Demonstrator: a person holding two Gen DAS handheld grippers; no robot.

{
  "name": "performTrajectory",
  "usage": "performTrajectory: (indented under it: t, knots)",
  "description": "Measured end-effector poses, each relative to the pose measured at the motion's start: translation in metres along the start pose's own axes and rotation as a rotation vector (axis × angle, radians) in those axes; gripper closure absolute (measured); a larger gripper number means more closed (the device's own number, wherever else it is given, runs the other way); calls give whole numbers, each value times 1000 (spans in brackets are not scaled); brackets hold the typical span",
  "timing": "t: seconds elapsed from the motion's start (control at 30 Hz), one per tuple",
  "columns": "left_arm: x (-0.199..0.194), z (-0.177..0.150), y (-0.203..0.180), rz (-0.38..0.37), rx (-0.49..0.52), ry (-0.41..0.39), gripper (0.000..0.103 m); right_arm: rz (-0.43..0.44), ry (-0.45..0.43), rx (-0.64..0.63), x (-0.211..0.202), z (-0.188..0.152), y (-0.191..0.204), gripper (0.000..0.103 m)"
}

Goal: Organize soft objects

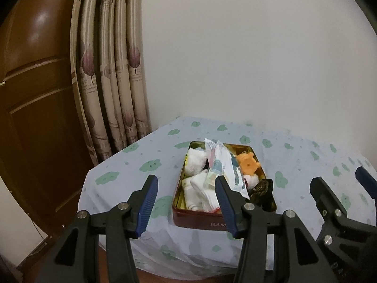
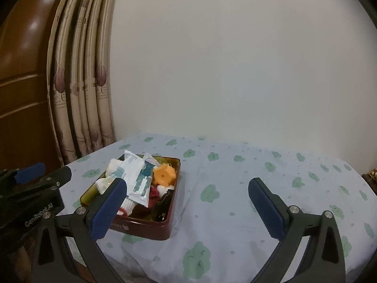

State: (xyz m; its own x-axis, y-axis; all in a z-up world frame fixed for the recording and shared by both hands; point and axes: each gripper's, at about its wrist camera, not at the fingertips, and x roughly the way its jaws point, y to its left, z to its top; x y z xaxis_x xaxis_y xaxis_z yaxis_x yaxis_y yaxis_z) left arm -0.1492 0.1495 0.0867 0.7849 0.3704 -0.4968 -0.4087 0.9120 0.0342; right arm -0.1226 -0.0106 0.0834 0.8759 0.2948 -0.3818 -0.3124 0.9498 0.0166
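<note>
A dark red tin box point(image 1: 200, 220) point(image 2: 146, 230) sits on the table, filled with soft things: white fluffy cloths point(image 1: 195, 160), folded white socks point(image 1: 202, 194), a white plastic packet point(image 1: 226, 162) point(image 2: 135, 176), an orange plush toy point(image 1: 247, 162) point(image 2: 165, 174) and something dark at its near right corner point(image 1: 260, 188). My left gripper point(image 1: 186, 184) hovers open in front of the box with nothing between its fingers. My right gripper point(image 2: 187, 188) is open and holds nothing, just right of the box; the right gripper point(image 1: 339, 181) also shows at the right edge of the left wrist view.
The table wears a pale blue cloth with green cloud prints point(image 2: 259, 188). Beige curtains point(image 1: 113, 70) and a brown wooden door point(image 1: 35, 94) stand at the left, a white wall behind. The cloth to the right of the box is bare.
</note>
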Motion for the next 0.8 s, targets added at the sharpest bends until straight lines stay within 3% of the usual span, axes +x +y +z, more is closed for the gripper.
performTrajectory:
  t: [0.4,0.8]
  knots:
    - [1,0,1,24,16,22,51,34,20,-5,0,-1,4,1]
    - [2,0,-1,-14,18,35,51,22,3,6,-4,2,1,1]
